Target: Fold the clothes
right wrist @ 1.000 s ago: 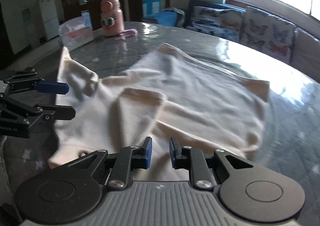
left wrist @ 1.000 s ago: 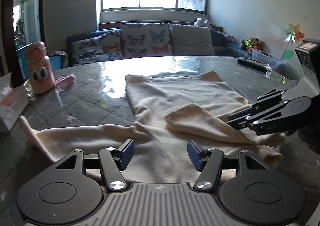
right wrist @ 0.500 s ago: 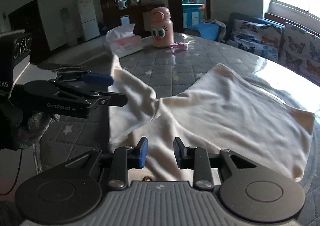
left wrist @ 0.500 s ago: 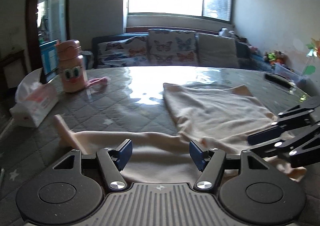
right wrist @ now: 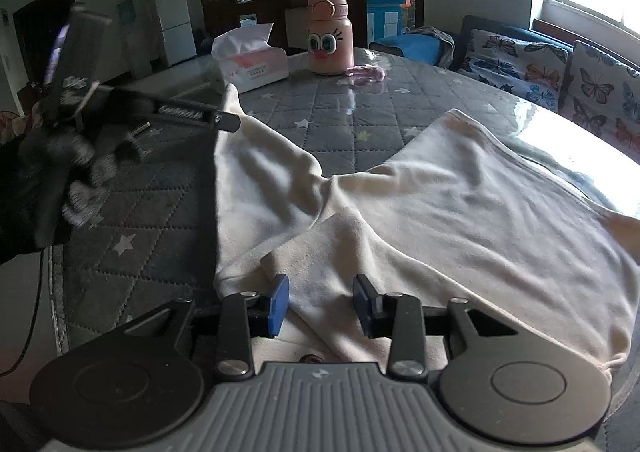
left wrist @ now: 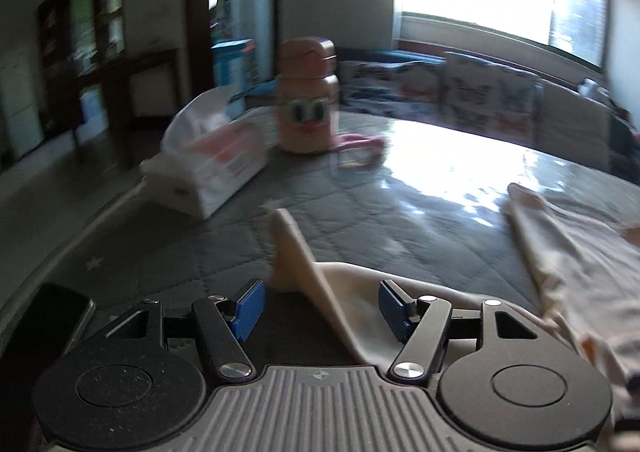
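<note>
Cream garment (right wrist: pixel 460 208), spread at table (right wrist: pixel 320 112) near edge: right gripper (right wrist: pixel 320 306) opening after laying one sleeve inward, nothing pinched; left gripper (left wrist: pixel 318 306), open, newly swung to other sleeve (left wrist: pixel 296 252), unfolded.

We see the left view smeared, bottle (left wrist: pixel 307 96) and tissues (left wrist: pixel 208 164) soft; the shirt (left wrist: pixel 576 252) runs off its right edge, a phone (left wrist: pixel 48 328) half cut off

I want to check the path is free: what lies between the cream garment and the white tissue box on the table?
Only bare grey quilted table cover lies between the cream garment and the white tissue box; the right wrist view shows it.
</note>
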